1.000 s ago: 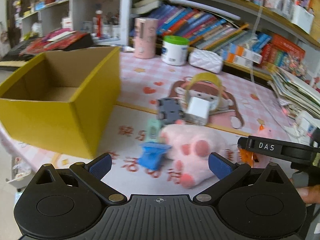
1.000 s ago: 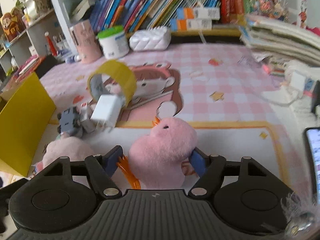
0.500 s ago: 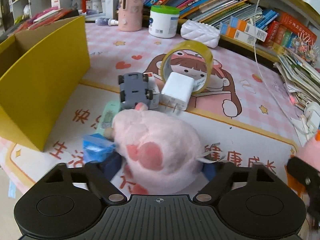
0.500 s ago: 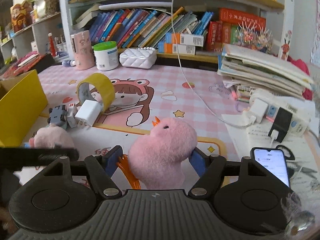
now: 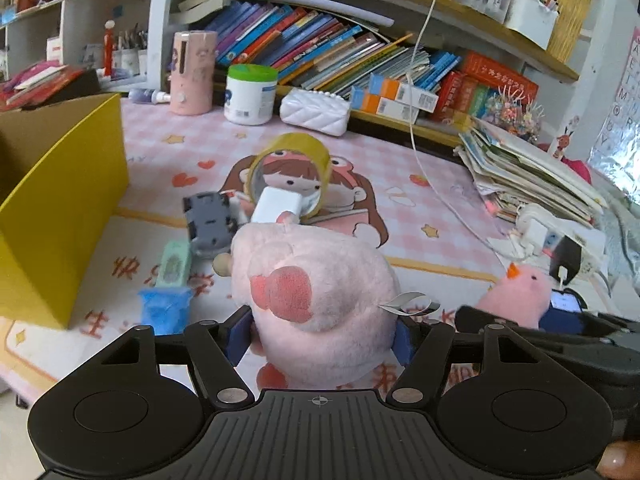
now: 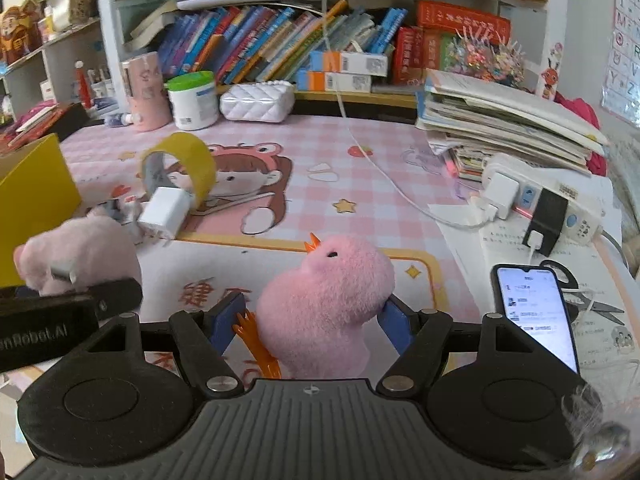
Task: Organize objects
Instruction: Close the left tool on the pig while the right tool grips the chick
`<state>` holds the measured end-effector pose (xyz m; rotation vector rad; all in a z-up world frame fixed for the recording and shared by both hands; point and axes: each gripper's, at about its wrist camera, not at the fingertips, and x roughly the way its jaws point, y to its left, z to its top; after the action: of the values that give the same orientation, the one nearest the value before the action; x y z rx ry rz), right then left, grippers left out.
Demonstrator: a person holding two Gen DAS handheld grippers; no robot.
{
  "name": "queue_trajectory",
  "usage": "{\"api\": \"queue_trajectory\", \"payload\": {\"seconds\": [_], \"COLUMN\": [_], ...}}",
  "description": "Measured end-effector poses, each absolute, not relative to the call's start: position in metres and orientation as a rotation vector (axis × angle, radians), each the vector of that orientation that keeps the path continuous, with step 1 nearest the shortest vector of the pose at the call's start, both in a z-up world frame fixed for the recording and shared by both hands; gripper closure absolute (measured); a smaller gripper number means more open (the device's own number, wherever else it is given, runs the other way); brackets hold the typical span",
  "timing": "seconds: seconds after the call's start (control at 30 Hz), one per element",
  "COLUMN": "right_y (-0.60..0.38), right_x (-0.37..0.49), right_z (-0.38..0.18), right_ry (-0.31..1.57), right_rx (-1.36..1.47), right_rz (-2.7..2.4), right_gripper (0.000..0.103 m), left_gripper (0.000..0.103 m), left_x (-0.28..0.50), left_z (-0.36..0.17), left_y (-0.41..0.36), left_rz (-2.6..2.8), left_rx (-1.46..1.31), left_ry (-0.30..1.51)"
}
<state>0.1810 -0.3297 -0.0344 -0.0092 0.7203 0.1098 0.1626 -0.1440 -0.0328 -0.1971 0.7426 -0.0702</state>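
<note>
A pale pink plush pig sits between the blue pads of my left gripper. The jaws are closing and both pads press into its sides. My right gripper is shut on a darker pink plush duck with an orange beak and feet, over the mat's front part. In the left wrist view that duck shows at the right. Left of both stands an open yellow cardboard box.
Behind the pig lie a grey toy car, a white charger, a yellow tape roll, a green item and a blue item. A phone, scissors, power strip and book stack crowd the right.
My left gripper moved forward from in front of the pig, took it between its pads and narrowed onto it. The right gripper kept hold of the duck and shifted to the right.
</note>
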Motion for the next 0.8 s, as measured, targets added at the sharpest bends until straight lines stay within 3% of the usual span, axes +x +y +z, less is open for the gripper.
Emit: {"api": "queue_trajectory", "payload": {"seconds": [0.4, 0.8], "right_y": [-0.256, -0.125], "right_x": [0.138, 0.057], "right_z": [-0.019, -0.012], "right_ry": [0.68, 0.697], "right_rx": [-0.056, -0.042], "right_rz": [0.201, 0.306], "right_gripper": [0.032, 0.032], "left_gripper": [0.035, 0.035], "left_x": [0.103, 0.013], "left_z": [-0.02, -0.014], "left_y": [-0.069, 0.069], "left_rz": [0.004, 0.132], "left_rx": [-0.251, -0.307], "left_ry": [0.669, 0.667]}}
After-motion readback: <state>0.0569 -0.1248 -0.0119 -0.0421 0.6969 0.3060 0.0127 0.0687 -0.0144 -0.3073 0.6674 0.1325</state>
